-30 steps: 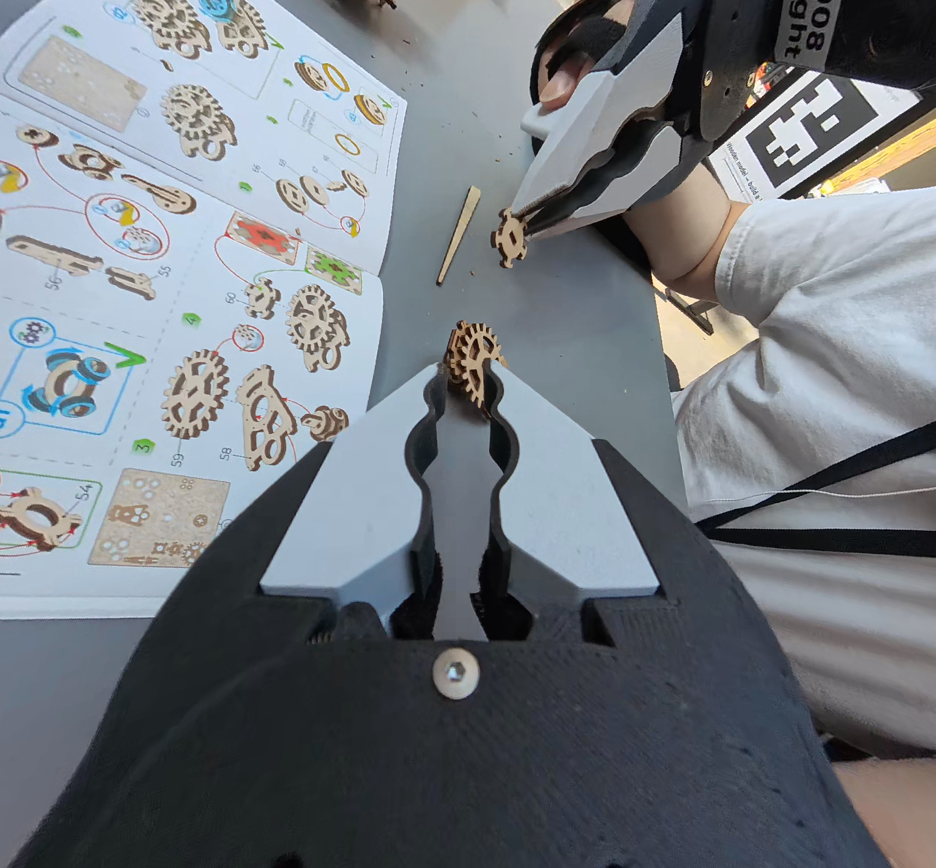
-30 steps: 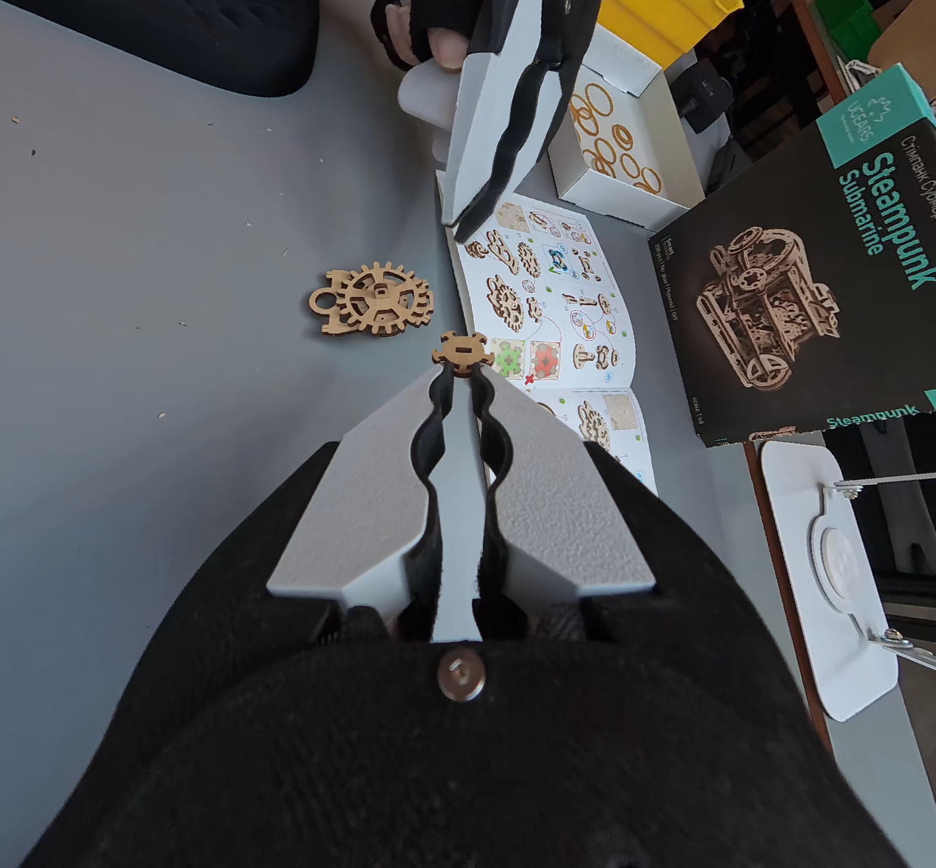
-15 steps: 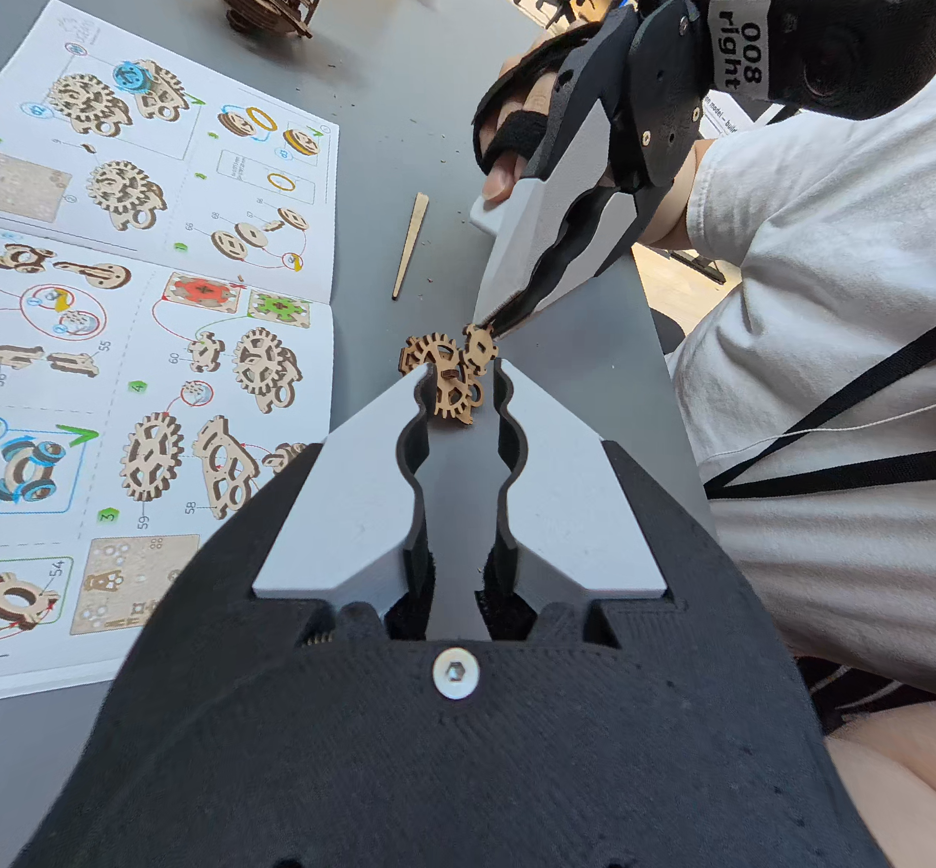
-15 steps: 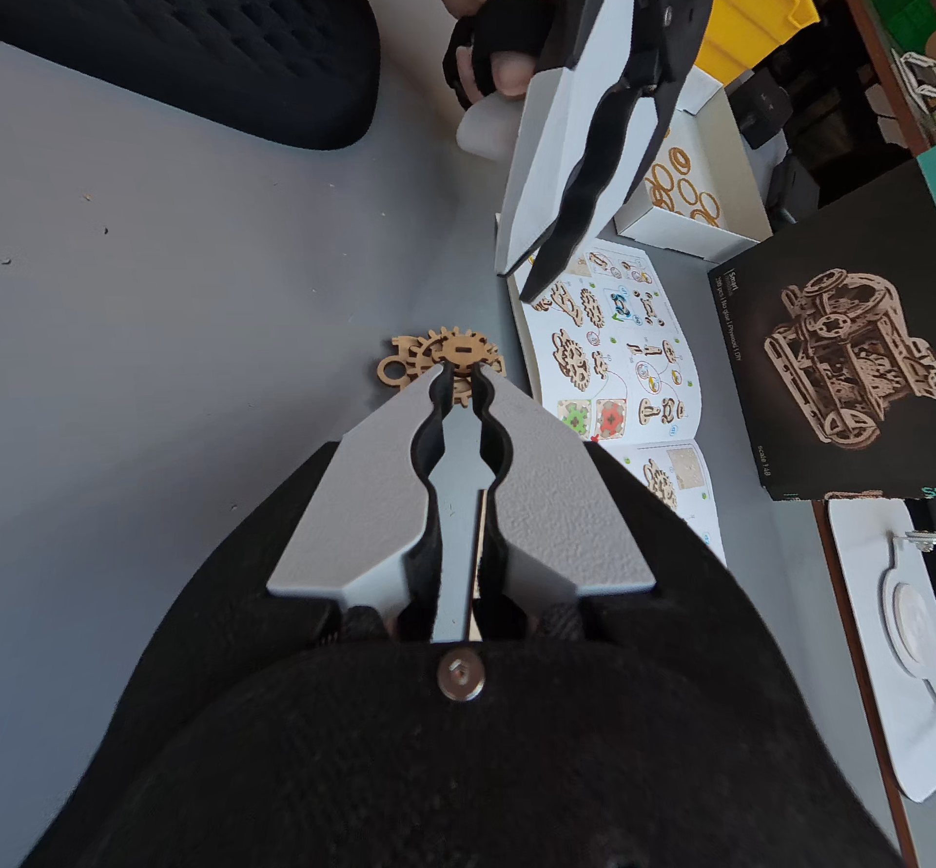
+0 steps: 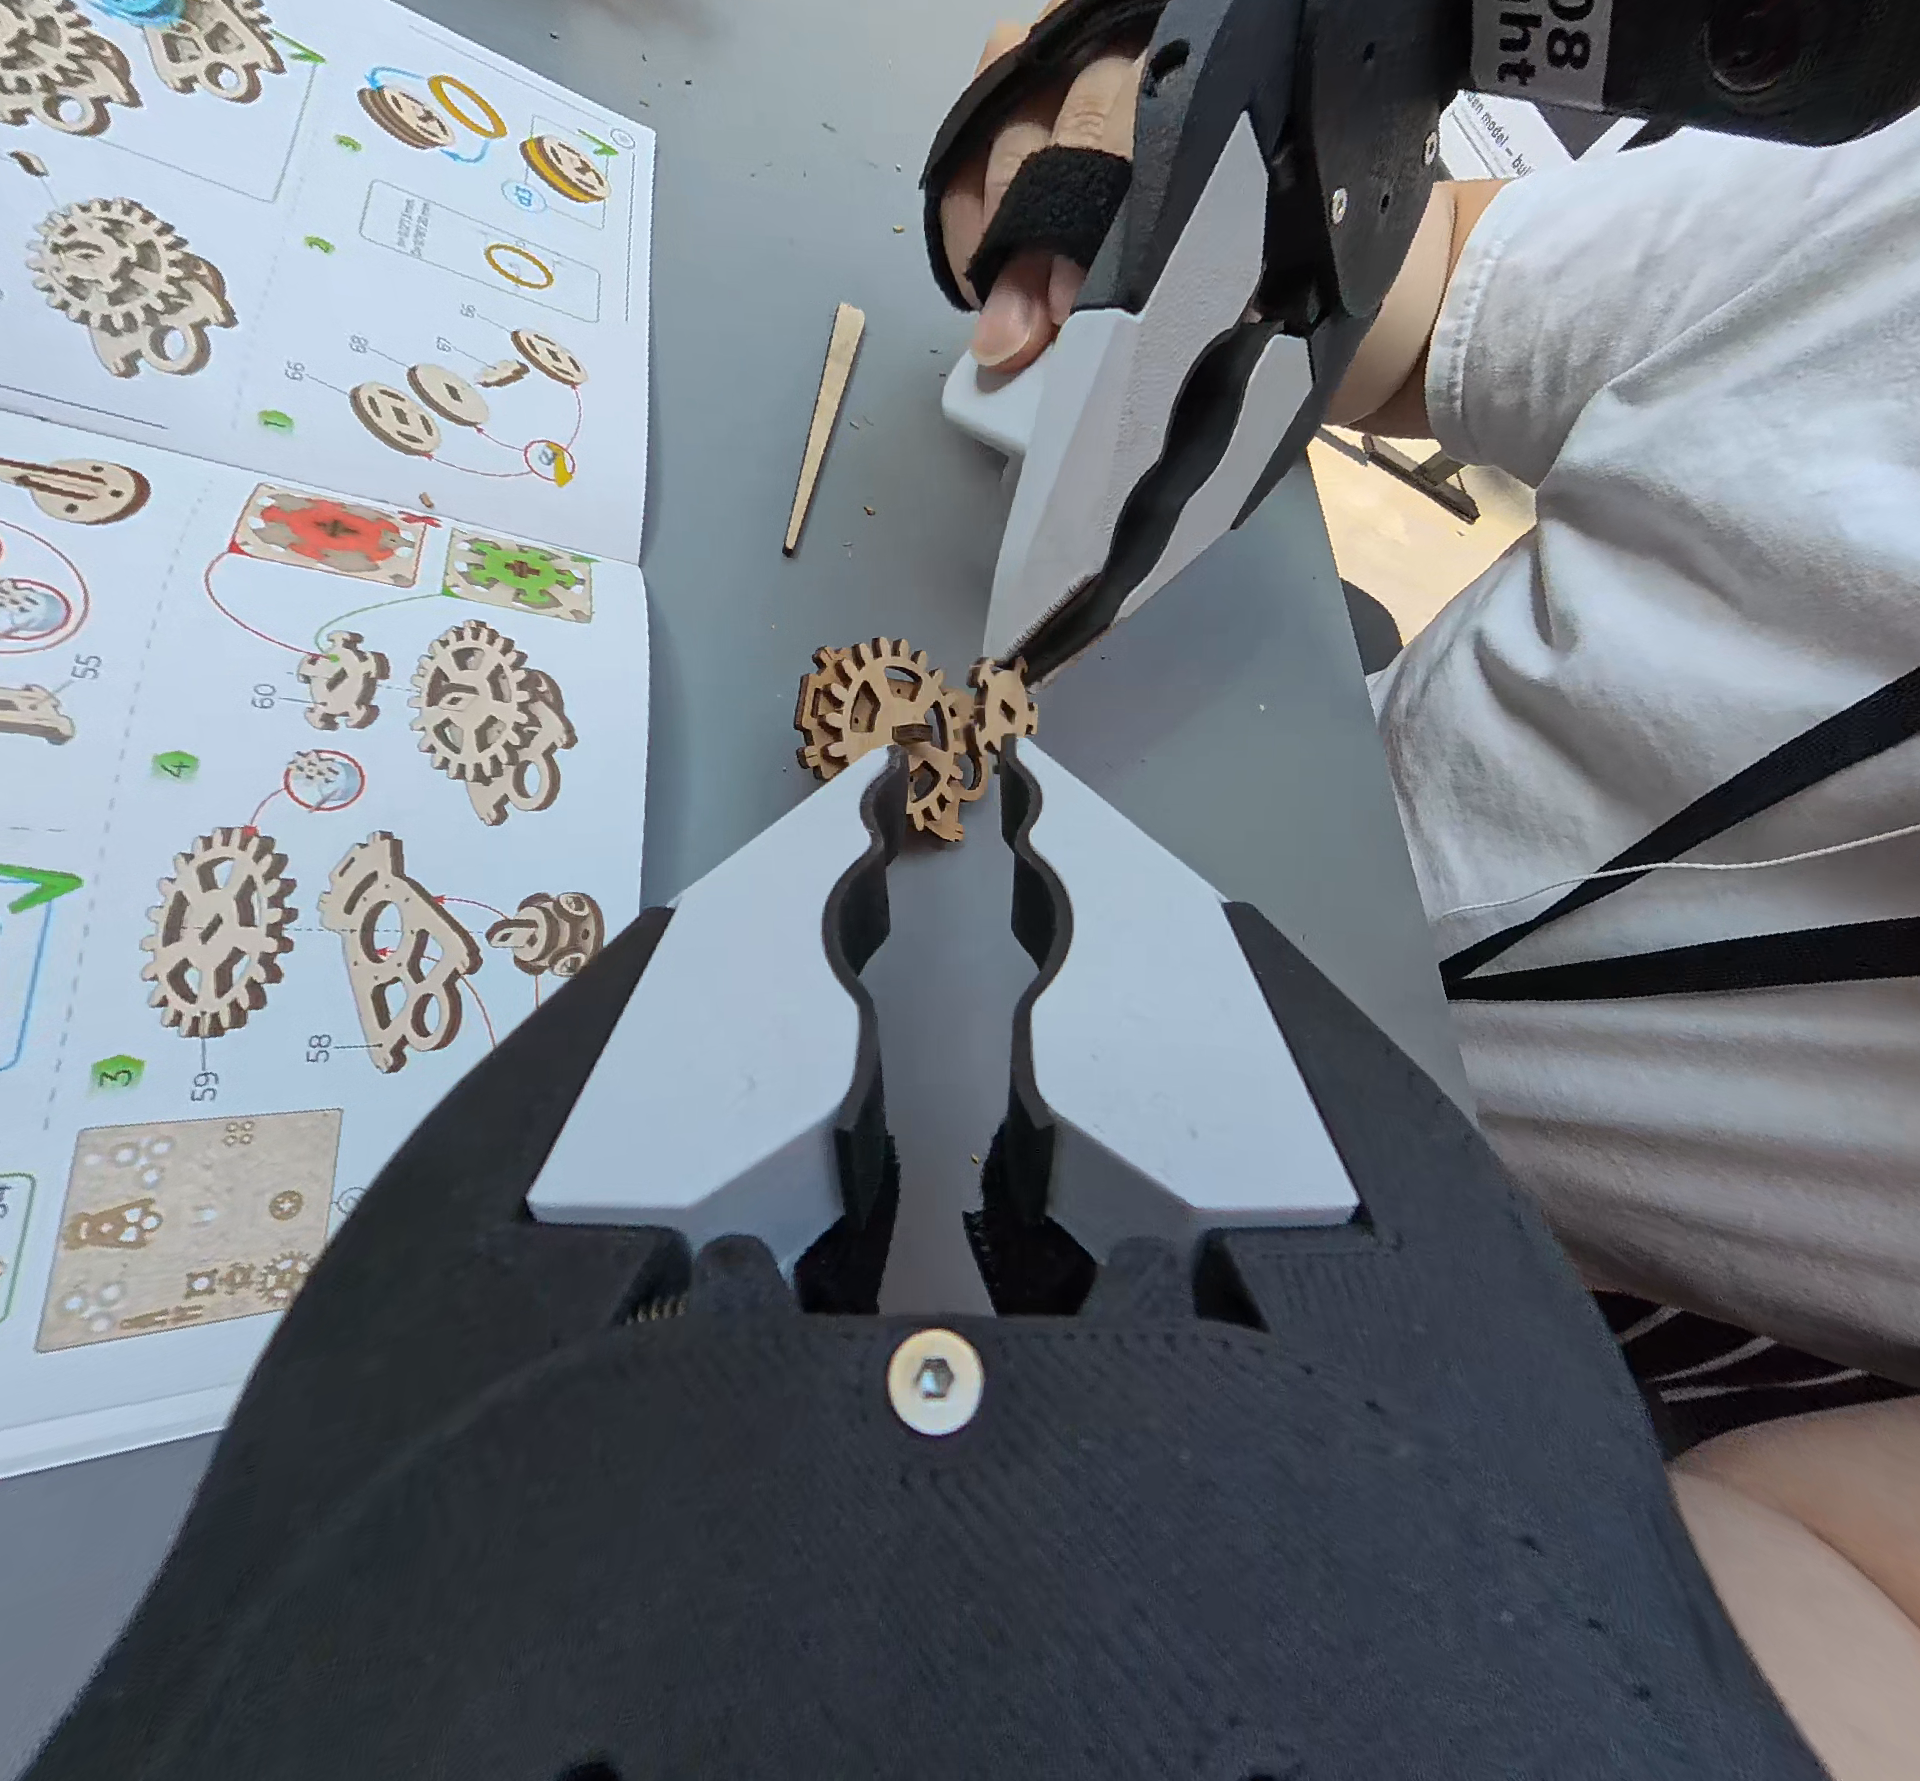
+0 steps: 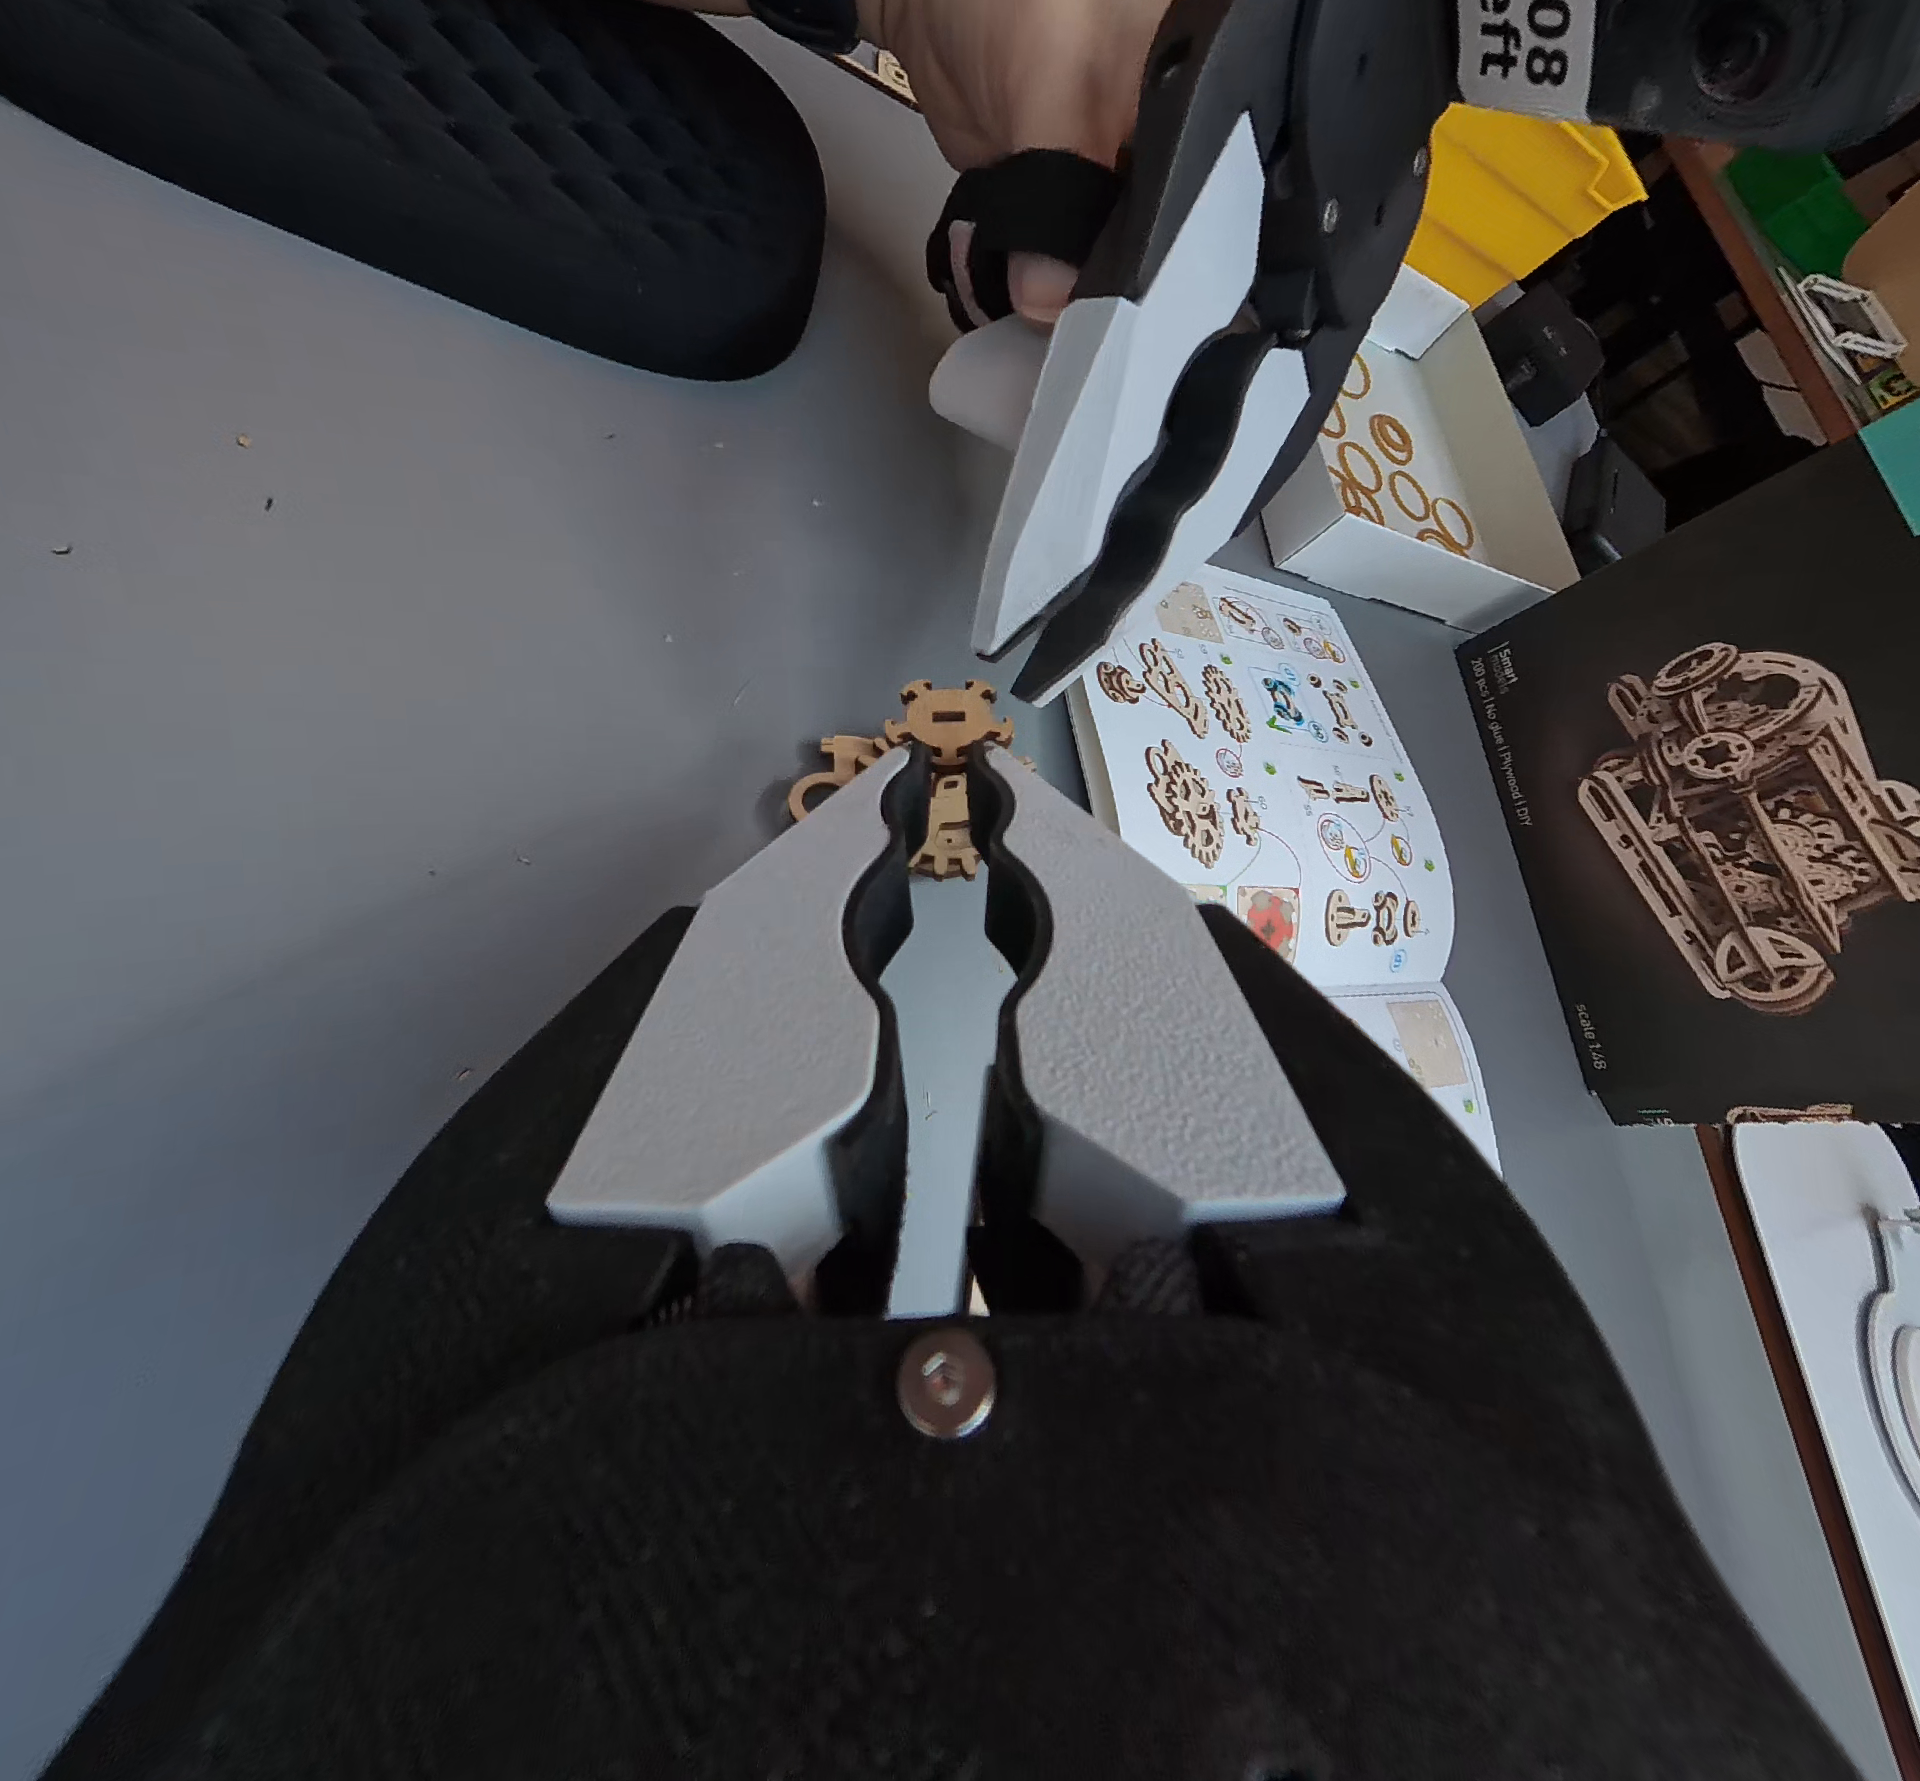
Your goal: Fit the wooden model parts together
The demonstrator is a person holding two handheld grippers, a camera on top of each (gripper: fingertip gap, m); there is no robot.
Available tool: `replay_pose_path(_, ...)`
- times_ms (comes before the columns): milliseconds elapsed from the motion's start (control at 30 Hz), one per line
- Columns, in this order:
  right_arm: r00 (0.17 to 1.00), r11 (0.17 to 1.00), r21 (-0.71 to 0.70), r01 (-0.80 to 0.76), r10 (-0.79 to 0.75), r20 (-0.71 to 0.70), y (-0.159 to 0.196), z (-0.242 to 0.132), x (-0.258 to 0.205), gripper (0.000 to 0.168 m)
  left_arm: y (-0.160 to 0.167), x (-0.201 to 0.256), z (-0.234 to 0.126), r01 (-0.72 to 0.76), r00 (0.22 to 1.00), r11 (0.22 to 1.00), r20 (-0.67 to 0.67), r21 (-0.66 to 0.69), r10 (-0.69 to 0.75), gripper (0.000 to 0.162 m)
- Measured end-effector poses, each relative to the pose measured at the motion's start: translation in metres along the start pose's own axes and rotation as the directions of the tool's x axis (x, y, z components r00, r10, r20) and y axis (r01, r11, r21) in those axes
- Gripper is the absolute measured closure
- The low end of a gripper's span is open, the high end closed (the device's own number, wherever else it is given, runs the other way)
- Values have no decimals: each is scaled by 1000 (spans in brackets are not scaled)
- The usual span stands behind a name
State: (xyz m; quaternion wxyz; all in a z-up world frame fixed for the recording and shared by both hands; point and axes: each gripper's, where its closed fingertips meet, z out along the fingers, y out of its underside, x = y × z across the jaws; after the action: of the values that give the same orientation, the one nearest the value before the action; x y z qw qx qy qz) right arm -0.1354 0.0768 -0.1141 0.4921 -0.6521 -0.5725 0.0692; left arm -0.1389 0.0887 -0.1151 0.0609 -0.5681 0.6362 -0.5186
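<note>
On grey table point(image 5: 1195, 744) | right gripper point(image 6: 948, 763) jaws pinch small cog point(image 6: 954, 719) | left gripper point(image 5: 943, 767) jaws narrow, unclamped, gear point(image 5: 873, 708) at tips.

Both views are bright and sharp, evenly daylit; soft shadows fall on the grey tabletop point(image 5: 1195, 775), and wide-angle distortion bends the edges.

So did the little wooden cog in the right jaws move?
Yes. The small wooden cog moved away from the thin wooden stick, toward the big wooden gear.
</note>
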Motion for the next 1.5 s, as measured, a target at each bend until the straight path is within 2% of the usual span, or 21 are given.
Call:
replay_pose_path(167,999,998,51,47,-46,-21,-10,-3,-1,163,-3,6,-2,98,991,995,-90,26,-95,150)
replay_pose_path(367,998,996,76,56,-53,-34,-15,-6,1,163,-7,17,-5,137,974,989,-186,49,-126,161)
replay_pose_path(600,997,995,80,67,-64,-39,-17,-7,1,163,-9,20,-6,142,970,988,-205,55,-128,160)
replay_pose_path(867,1000,999,37,23,-23,6,-3,-4,0,163,-6,9,-6,159,978,986,-147,49,-151,157)
replay_pose_path(1100,999,1000,9,-7,6,42,8,2,0,163,-3,-8,0,223,972,974,-83,43,-219,147)
replay_pose_path(1500,998,1000,16,-10,9,57,11,7,1,163,3,-5,9,203,975,979,-85,-15,-203,151)
